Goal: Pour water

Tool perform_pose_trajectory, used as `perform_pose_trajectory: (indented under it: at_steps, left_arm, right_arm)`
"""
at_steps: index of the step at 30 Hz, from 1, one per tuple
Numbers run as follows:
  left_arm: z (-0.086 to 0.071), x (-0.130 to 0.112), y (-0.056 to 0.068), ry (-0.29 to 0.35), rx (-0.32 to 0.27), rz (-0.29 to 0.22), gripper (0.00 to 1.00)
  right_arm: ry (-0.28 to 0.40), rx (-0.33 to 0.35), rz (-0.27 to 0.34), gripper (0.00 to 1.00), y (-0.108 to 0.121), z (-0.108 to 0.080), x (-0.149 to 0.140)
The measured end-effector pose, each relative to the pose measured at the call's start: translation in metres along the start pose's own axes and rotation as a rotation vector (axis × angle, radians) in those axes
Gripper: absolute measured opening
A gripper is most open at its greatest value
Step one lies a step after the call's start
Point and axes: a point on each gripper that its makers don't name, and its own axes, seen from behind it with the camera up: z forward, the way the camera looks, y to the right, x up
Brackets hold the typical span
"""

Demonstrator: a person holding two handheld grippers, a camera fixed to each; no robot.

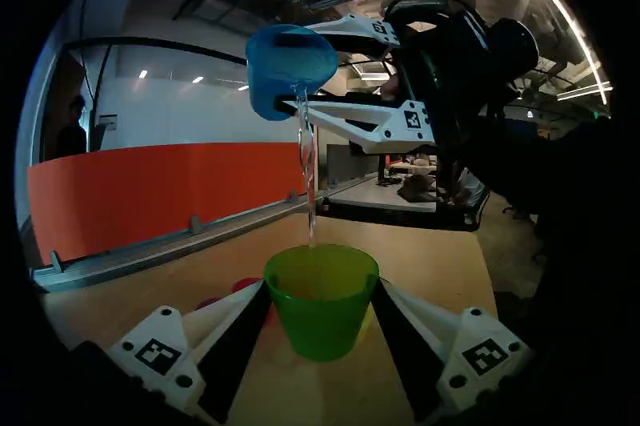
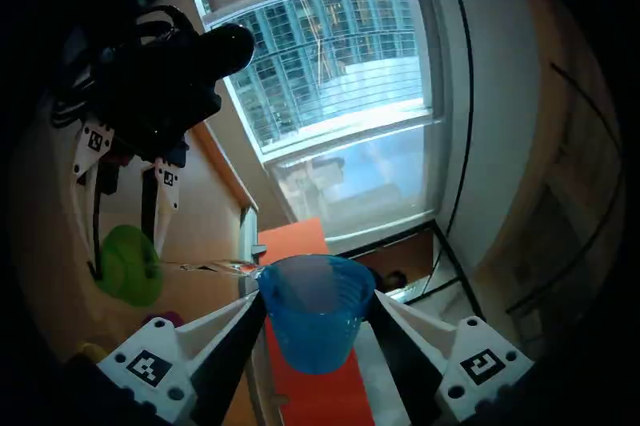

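A green cup (image 1: pixel 322 299) stands upright on the wooden table (image 1: pixel 424 258), held between the fingers of my left gripper (image 1: pixel 322 310), which is shut on it. Above it a blue cup (image 1: pixel 286 67) is tipped over, gripped by my right gripper (image 1: pixel 300 66), and a thin stream of water (image 1: pixel 307 178) falls from its lip into the green cup. In the right gripper view the blue cup (image 2: pixel 316 310) sits between my right gripper (image 2: pixel 318 322) fingers, water (image 2: pixel 210 267) running from its rim toward the green cup (image 2: pixel 128 264) held by my left gripper (image 2: pixel 120 258).
An orange wall panel (image 1: pixel 160 186) runs along the table's far edge behind a metal rail. Small red and pink objects (image 1: pixel 240 288) lie on the table just behind the left finger. Large windows (image 2: pixel 344 106) fill the right gripper view. The person's dark sleeve (image 1: pixel 520 154) is at the right.
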Motion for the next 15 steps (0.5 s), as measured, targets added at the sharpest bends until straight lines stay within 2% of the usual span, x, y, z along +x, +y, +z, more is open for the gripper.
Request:
perform_pose_trajectory:
  at_steps: [15]
  left_arm:
    - [0.0011,0.0012,0.0002,-0.001,0.000,0.002,0.86]
  right_arm:
    - [-0.009,-0.015,-0.062,0.89,0.0082,0.0011,-0.0022]
